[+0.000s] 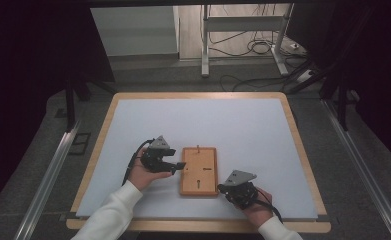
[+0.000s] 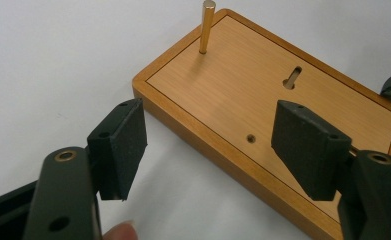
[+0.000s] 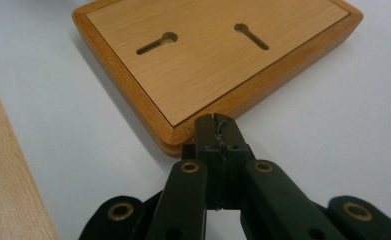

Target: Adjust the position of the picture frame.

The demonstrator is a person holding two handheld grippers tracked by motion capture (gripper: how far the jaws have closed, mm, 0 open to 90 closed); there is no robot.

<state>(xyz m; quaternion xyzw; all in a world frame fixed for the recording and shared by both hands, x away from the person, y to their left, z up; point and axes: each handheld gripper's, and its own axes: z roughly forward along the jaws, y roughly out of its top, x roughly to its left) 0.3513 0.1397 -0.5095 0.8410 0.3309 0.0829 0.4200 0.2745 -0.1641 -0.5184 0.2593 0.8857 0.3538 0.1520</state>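
A rectangular wooden board lies flat on the white mat, with a slim brass pin standing upright near its far edge. My left gripper is at the board's left side. In the left gripper view it is open, one pad over the mat and the other over the board, beyond which the pin rises. My right gripper sits at the board's near right corner. In the right gripper view it is shut, its tips against the corner of the board, with nothing held.
The board has keyhole slots and a small hole. The white mat lies on a wood-rimmed table, whose rim runs close by my right gripper. Table legs and cables stand beyond the far edge.
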